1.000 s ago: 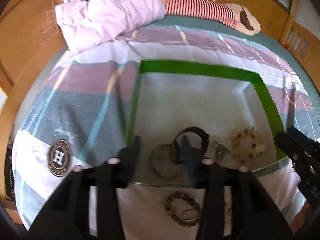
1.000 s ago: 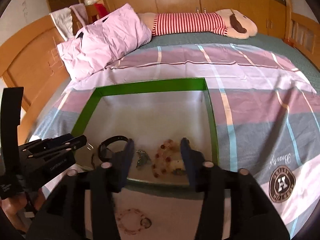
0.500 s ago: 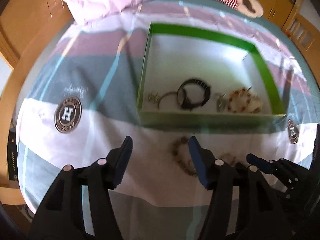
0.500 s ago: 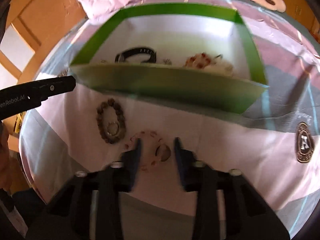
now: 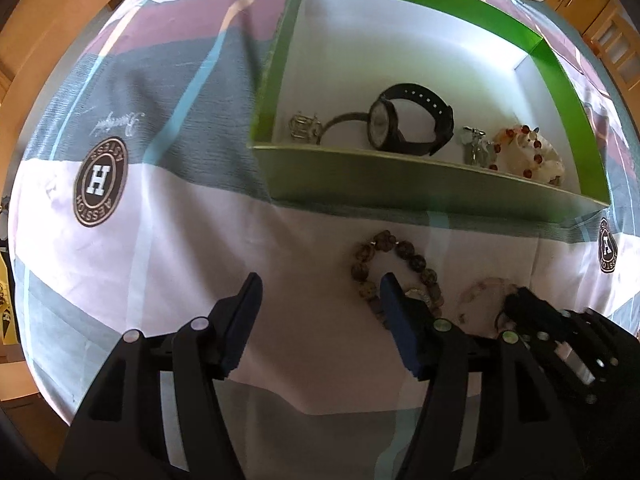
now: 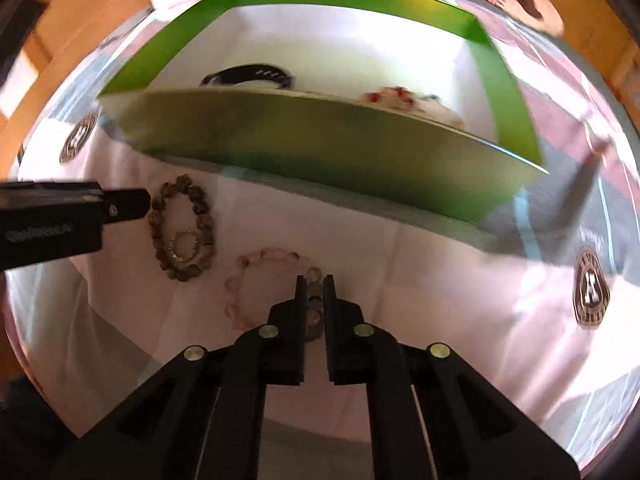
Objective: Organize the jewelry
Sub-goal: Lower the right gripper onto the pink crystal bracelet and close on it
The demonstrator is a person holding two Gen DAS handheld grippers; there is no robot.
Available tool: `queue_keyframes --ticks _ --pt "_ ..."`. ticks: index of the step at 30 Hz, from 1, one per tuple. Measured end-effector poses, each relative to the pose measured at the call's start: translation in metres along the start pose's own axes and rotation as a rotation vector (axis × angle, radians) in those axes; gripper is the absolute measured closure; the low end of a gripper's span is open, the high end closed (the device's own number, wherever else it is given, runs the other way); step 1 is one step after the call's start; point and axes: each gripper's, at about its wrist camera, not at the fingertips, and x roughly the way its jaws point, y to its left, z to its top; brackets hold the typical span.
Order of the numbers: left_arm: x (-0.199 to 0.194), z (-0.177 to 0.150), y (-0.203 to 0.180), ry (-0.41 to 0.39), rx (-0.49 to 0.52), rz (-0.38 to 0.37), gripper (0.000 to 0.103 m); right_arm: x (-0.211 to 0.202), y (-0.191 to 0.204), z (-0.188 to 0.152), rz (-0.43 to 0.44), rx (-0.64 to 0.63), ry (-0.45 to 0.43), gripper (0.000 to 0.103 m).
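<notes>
The right gripper [image 6: 311, 286] is pinching the pink bead bracelet [image 6: 256, 258], jaws nearly together, on the bedspread [image 6: 400, 280]. The left gripper [image 5: 320, 300] is hanging with jaws apart (they have just been opening), nothing between them, its right finger just over the brown bead bracelet [image 5: 400, 256]. Beyond, the green box [image 5: 400, 184] is holding a black watch [image 5: 408, 120].
</notes>
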Motion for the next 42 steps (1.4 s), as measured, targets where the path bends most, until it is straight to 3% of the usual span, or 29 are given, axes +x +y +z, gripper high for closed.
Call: queue_keyframes --ticks 6,13,16,18,20,22,28,31,33,42 --pt "0.007 0.002 -0.008 0.009 0.017 0.009 0.038 -0.035 -0.037 -0.01 0.103 0.14 -0.024 0.096" --pt "0.021 -0.005 -0.018 0.017 0.062 0.063 0.043 -0.024 -0.072 -0.015 0.008 0.232 0.042 0.095" --pt "0.016 -0.007 -0.013 0.02 0.056 0.05 0.058 -0.019 -0.08 -0.018 -0.009 0.24 0.052 0.094" --pt "0.012 -0.012 -0.009 0.024 0.056 0.039 0.078 -0.018 -0.084 -0.021 -0.016 0.245 0.054 0.09" --pt "0.008 -0.018 -0.003 0.032 0.061 0.023 0.087 -0.017 -0.089 -0.023 -0.028 0.254 0.049 0.089" --pt "0.005 -0.024 0.0 0.041 0.073 0.012 0.09 -0.017 -0.092 -0.023 -0.035 0.263 0.044 0.089" --pt "-0.005 -0.053 0.0 0.045 0.114 0.005 0.088 -0.009 -0.094 -0.019 -0.038 0.271 0.044 0.089" --pt "-0.005 -0.055 0.001 0.03 0.1 0.039 0.075 0.0 -0.084 -0.016 -0.061 0.244 0.049 0.089" --pt "-0.006 -0.055 0.004 0.024 0.078 0.049 0.069 0.004 -0.078 -0.015 -0.079 0.22 0.05 0.082" --pt "-0.008 -0.057 0.013 0.015 0.073 0.059 0.058 0.001 -0.052 -0.014 -0.144 0.108 0.0 0.079"
